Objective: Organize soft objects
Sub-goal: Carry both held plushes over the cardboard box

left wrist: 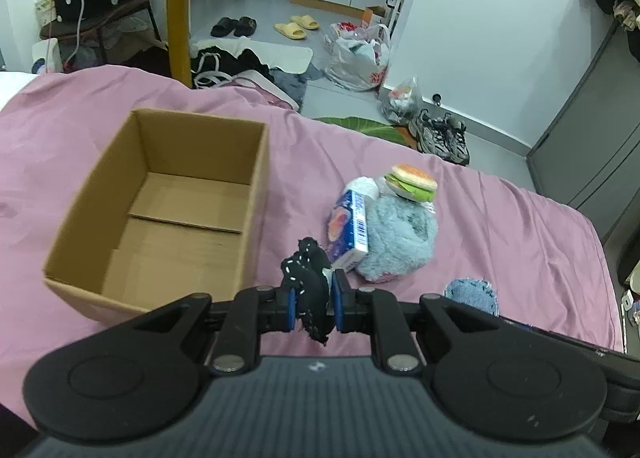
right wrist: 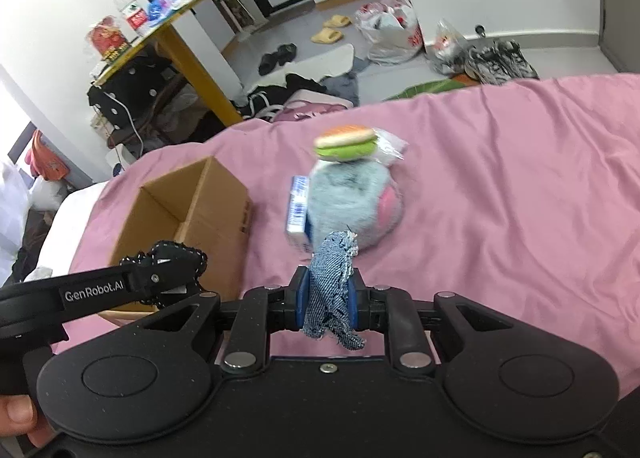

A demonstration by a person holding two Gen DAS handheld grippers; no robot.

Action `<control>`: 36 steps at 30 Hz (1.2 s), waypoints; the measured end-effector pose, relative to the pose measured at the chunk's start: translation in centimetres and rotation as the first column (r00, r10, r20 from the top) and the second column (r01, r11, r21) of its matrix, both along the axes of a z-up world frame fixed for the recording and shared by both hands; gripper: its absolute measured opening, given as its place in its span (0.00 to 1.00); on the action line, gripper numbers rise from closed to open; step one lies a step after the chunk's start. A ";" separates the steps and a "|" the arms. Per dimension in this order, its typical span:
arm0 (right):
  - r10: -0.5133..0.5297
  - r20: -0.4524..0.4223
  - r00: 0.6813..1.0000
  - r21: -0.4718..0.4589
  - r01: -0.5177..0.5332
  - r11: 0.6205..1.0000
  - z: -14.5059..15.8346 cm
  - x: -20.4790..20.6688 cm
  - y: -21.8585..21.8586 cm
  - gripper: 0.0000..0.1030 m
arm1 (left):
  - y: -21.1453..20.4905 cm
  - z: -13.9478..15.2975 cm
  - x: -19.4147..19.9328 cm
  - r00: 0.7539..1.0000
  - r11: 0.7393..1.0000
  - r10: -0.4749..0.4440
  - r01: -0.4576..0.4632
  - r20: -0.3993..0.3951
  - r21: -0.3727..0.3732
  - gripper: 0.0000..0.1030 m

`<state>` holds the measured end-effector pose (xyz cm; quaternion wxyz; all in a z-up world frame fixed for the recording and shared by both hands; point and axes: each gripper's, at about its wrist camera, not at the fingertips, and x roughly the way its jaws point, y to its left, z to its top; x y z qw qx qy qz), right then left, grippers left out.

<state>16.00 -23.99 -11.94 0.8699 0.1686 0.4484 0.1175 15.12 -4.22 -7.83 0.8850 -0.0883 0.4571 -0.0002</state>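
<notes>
My left gripper (left wrist: 314, 300) is shut on a black fabric piece with white flecks (left wrist: 306, 274), held above the pink bed just right of the open cardboard box (left wrist: 160, 202). My right gripper (right wrist: 326, 298) is shut on a frayed denim patch (right wrist: 332, 278), which also shows in the left wrist view (left wrist: 474, 294). Ahead lie a fluffy blue-grey plush (left wrist: 400, 238), a blue tissue pack (left wrist: 350, 226) leaning on it, and a toy burger (left wrist: 412, 182) on top. In the right wrist view the plush (right wrist: 352, 198), burger (right wrist: 346, 144), box (right wrist: 188, 214) and left gripper (right wrist: 176, 262) show.
The pink bedsheet (left wrist: 500, 226) covers the bed. Beyond its far edge are a yellow table leg (left wrist: 178, 10), clothes, slippers (left wrist: 296, 26), plastic bags (left wrist: 360, 54) and sneakers (left wrist: 444, 134) on the floor. A grey cabinet (left wrist: 592, 130) stands at the right.
</notes>
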 end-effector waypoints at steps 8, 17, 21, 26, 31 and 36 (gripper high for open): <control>0.031 0.037 0.999 0.010 -0.032 0.999 1.2 -0.2 3.0 0.19 | 2.6 1.5 -1.3 0.999 0.999 0.037 -0.037 0.030 0.010 0.16; 0.058 0.069 0.996 0.019 -0.059 0.998 2.4 0.1 6.0 0.19 | 6.1 2.4 -1.5 0.994 0.996 0.088 -0.089 0.056 0.019 0.16; 0.072 0.082 0.994 0.022 -0.075 0.997 2.8 0.6 7.3 0.19 | 7.7 2.5 -1.2 0.991 0.993 0.119 -0.120 0.062 0.009 0.16; 0.086 0.086 0.993 0.019 -0.088 0.996 2.9 1.2 9.0 0.19 | 9.5 2.3 -0.8 0.986 0.988 0.151 -0.151 0.067 -0.007 0.16; 0.092 0.085 0.992 0.022 -0.094 0.995 2.9 2.0 10.0 0.19 | 10.7 2.1 0.2 0.984 0.986 0.166 -0.166 0.064 -0.018 0.16; 0.091 0.073 0.993 0.026 -0.093 0.995 3.0 2.9 11.1 0.19 | 11.7 1.6 2.0 0.984 0.987 0.164 -0.163 0.067 -0.014 0.16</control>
